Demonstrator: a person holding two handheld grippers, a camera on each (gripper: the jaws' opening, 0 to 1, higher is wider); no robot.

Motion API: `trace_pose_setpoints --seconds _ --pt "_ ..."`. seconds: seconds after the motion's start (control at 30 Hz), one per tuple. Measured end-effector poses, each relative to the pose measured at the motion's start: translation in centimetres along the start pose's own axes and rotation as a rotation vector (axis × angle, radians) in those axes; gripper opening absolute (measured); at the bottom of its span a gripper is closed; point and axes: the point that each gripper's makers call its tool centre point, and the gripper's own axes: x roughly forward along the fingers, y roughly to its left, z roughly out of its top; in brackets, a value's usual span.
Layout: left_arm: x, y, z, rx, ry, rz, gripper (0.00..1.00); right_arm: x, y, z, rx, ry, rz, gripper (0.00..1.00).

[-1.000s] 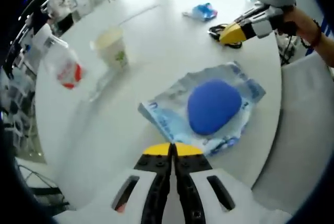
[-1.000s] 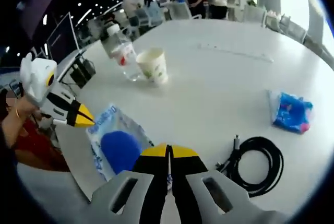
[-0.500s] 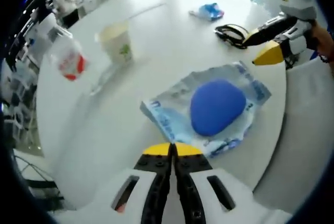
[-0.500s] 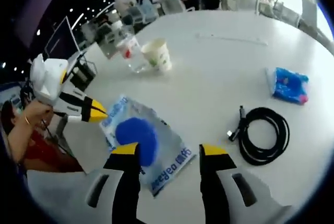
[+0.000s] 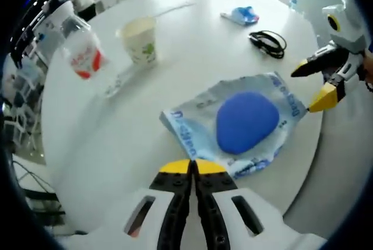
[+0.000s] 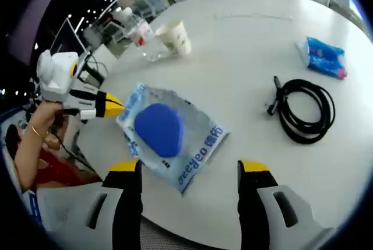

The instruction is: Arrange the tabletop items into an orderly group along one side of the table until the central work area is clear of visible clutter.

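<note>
A clear plastic bag [image 5: 192, 119] holding a blue pad [image 5: 246, 122] lies near the table's front edge, just beyond my left gripper [image 5: 192, 167], which is shut and holds nothing. My right gripper [image 5: 312, 84] stands open beside the bag's right corner. In the right gripper view the bag [image 6: 198, 151] with the blue pad [image 6: 158, 129] lies ahead of the open right gripper [image 6: 189, 168], and the shut left gripper [image 6: 113, 105] points at the bag's left edge. A paper cup [image 5: 140, 43] and a plastic bottle [image 5: 81, 55] stand farther back.
A coiled black cable [image 6: 306, 110] and a blue packet [image 6: 323, 57] lie on the white round table [image 6: 245, 57] to the right. The cup [image 6: 175, 37] and bottle [image 6: 140, 35] stand at the far left. A person's hand [image 6: 44, 125] holds the left gripper. Chairs and people are beyond the table.
My right gripper has opened from shut and drawn away from the cable to the bag's right corner. The left gripper stays shut and in place.
</note>
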Motion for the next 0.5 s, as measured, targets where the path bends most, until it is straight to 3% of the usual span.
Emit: trace_pose_setpoints --seconds 0.1,0.17,0.27,0.33,0.5 --pt "-0.1 0.0 0.0 0.009 -0.006 0.000 0.00 0.3 0.7 -0.3 0.060 -0.008 0.035 0.74" --pt "-0.4 0.4 0.2 0.021 -0.023 0.017 0.07 0.4 0.9 0.0 0.086 -0.023 0.056 0.75" --pt "-0.9 0.8 0.2 -0.043 -0.054 0.014 0.23 0.3 0.6 0.0 0.087 -0.018 0.051 0.77" --pt "-1.3 0.8 0.4 -0.069 -0.090 -0.007 0.25 0.3 0.5 -0.2 0.092 -0.012 0.049 0.78" --pt "-1.5 0.7 -0.2 -0.070 -0.091 -0.022 0.34 0.4 0.5 -0.4 0.053 0.006 0.046 0.79"
